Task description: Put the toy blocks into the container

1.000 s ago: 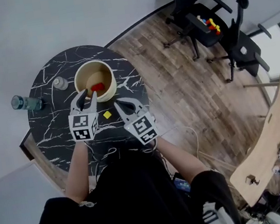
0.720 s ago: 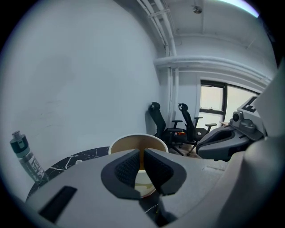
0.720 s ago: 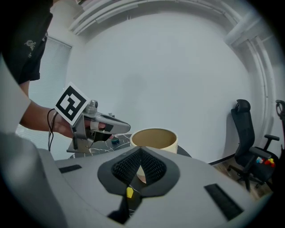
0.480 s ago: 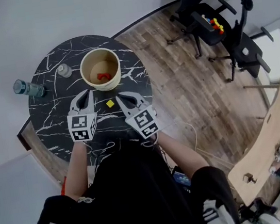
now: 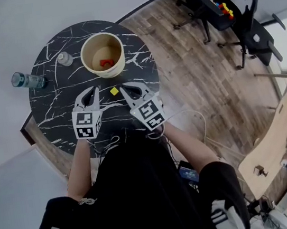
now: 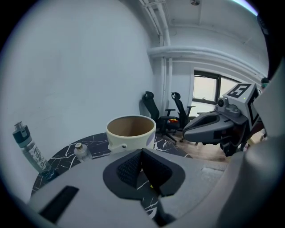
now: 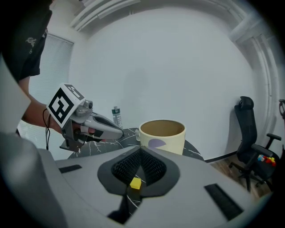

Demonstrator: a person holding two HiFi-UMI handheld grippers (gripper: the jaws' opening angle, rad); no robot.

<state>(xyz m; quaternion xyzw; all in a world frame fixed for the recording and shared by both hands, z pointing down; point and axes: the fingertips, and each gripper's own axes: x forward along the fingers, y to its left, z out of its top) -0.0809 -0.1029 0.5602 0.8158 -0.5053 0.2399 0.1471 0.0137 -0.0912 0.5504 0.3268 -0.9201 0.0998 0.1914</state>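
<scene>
A cream round container (image 5: 91, 43) stands on the black marble table (image 5: 57, 111), with a red block (image 5: 106, 63) lying inside it. A small yellow block (image 5: 114, 91) rests on the table between my two grippers. My left gripper (image 5: 93, 91) sits just left of it, jaws shut and empty. On the block's right, my right gripper (image 5: 124, 91) is also shut and holds nothing. In the right gripper view the yellow block (image 7: 136, 182) shows on the table just below the closed pads (image 7: 151, 165), with the container (image 7: 162, 133) beyond. The left gripper view shows the container (image 6: 131, 133) ahead.
A plastic water bottle (image 5: 25, 80) and a small glass bottle (image 5: 64, 58) stand at the table's far left. Black office chairs (image 5: 223, 3), one carrying coloured toys, stand on the wood floor to the right. A wooden board (image 5: 275, 139) leans at the lower right.
Both grippers have drawn back from the container toward the person. The left one was at the container's rim and now sits beside the yellow block.
</scene>
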